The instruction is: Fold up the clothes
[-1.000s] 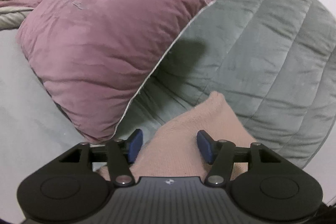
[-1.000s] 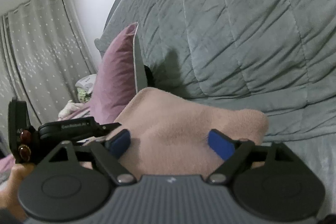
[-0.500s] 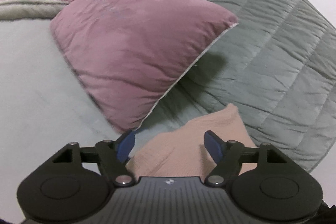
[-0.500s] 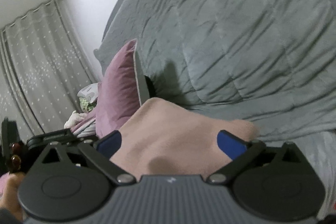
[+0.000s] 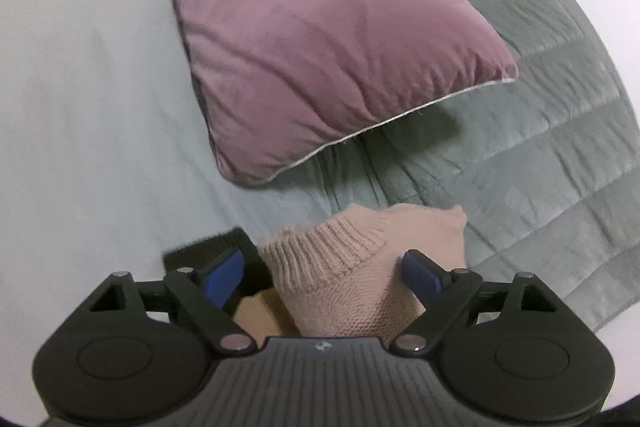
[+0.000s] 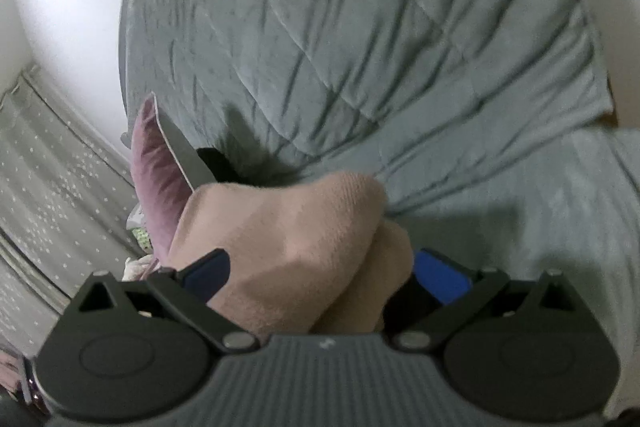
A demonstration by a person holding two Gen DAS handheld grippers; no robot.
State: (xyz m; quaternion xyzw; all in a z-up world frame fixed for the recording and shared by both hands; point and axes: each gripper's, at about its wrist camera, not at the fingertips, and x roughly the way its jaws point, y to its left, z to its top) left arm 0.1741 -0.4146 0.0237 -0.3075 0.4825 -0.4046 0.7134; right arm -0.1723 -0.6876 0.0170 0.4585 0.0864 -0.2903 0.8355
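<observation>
On the bed, a pink sweater (image 5: 352,267) lies bunched between two spread grippers.

Left gripper (image 5: 322,273) has just been opening, its blue pads clear of the ribbed hem between them; right gripper (image 6: 326,273) stands wide, the knit sitting loose between its pads. A mauve pillow (image 5: 320,39) leans on the grey quilt (image 6: 360,39) just behind the sweater.

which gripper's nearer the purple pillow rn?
Left. The left gripper faces the purple pillow just beyond the pink sweater; the right gripper sits farther off, beside it.
</observation>
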